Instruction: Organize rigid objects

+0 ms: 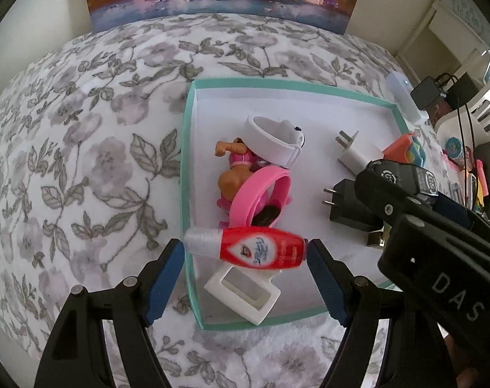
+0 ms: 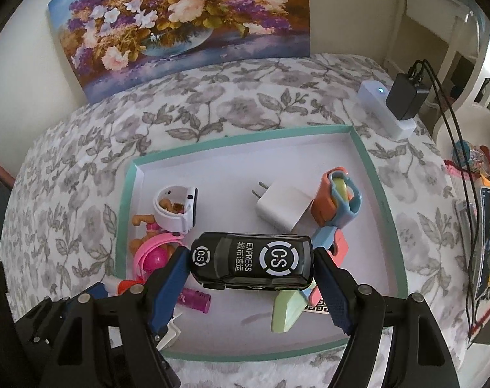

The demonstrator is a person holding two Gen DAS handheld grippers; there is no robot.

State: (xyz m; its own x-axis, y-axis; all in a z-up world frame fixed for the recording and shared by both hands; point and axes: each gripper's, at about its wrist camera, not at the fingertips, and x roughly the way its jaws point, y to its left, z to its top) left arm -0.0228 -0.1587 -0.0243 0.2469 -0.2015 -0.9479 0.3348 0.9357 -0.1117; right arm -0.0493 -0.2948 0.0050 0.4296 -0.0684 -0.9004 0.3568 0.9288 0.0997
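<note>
One shallow white cardboard tray with a mint-green rim (image 1: 185, 148) lies on the bed's grey-flowered white cover (image 1: 83, 129), and everything I am sorting sits in it or over it.

I count two wristbands at the tray's nine o'clock side, a white one (image 1: 270, 135) and a pink one (image 1: 261, 190), both lying on one brown-and-pink toy figure (image 1: 232, 174). At six o'clock lies one white rectangular plastic frame (image 1: 241, 294). Further right are two wall plugs, one white (image 2: 280, 207) toward twelve o'clock and one black (image 1: 345, 203) below it, then one orange-and-blue plastic toy (image 2: 338, 197) at three o'clock. One magenta tube (image 2: 194, 299) and one pale green block (image 2: 287, 310) lie near six o'clock.

My left tongs (image 1: 245, 274) grip one small red bottle with a clear cap (image 1: 248, 247), held crosswise over the tray's lower left corner, its ends against the blue pads.

My right tongs (image 2: 251, 284) grip one black toy car printed with white "CS EXPRESS" lettering (image 2: 251, 260), held sideways above the tray's middle, a pad at each end.
</note>
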